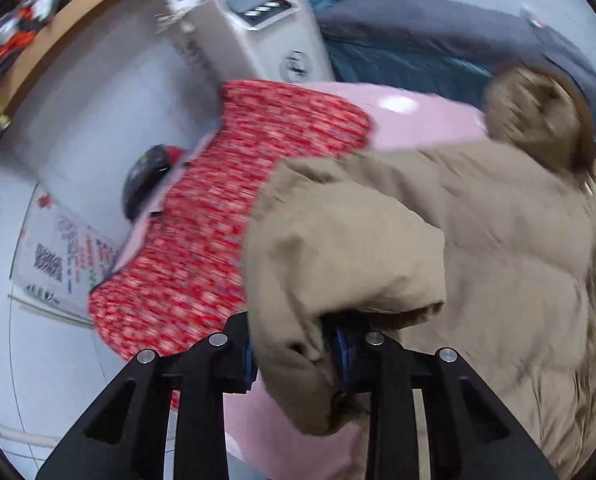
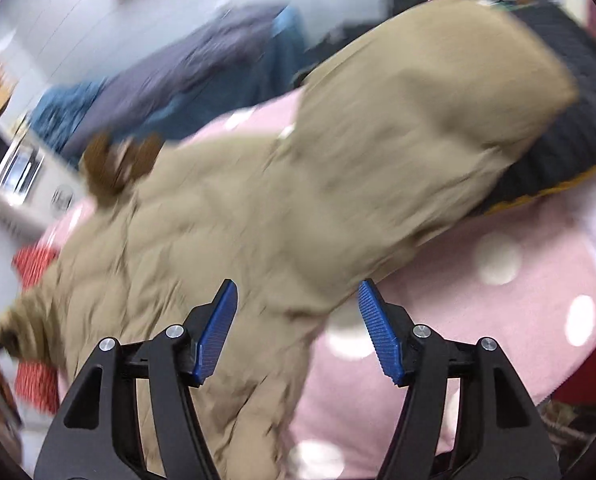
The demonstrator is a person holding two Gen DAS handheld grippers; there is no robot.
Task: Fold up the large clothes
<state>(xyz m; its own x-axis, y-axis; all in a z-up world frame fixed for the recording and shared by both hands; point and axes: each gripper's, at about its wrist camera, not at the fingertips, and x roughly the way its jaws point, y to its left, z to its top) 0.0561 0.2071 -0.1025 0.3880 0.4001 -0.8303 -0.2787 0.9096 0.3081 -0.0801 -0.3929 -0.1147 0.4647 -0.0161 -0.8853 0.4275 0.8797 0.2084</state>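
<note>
Left wrist view: left gripper (image 1: 293,356) pinches a bunched end of the tan padded jacket (image 1: 478,248), looks like a sleeve or cuff, fabric wedged between the blue pads and spilling over them. Jacket lies on the pink surface (image 1: 414,116), spread to the right and far side, brown fur trim (image 1: 538,120) at the far end. Red patterned cloth (image 1: 201,232) sits on the left, partly under the jacket edge. White machine (image 1: 257,28) stands beyond, against the wall; blue-grey fabric pile (image 1: 438,36) far right.

Right wrist view: right gripper (image 2: 298,332) is spread wide, nothing between its fingers, hovering just over the near edge of the jacket body. Other sleeve (image 2: 438,112) runs up to the far right with a dark ribbed knit (image 2: 570,112) by its end. Pink surface has white dots here. Heavy motion blur in both views, so exact contact is hard to tell.

Step, as judged: early fold, left side sleeve gripped to bring it across the body. Jacket is not folded yet, still sprawled. Next move calls for carrying the gripped sleeve over onto the chest area and letting go flat, with the right gripper pinning or grabbing the near hem so the puffy fabric doesn't slide off the smooth pink surface.
</note>
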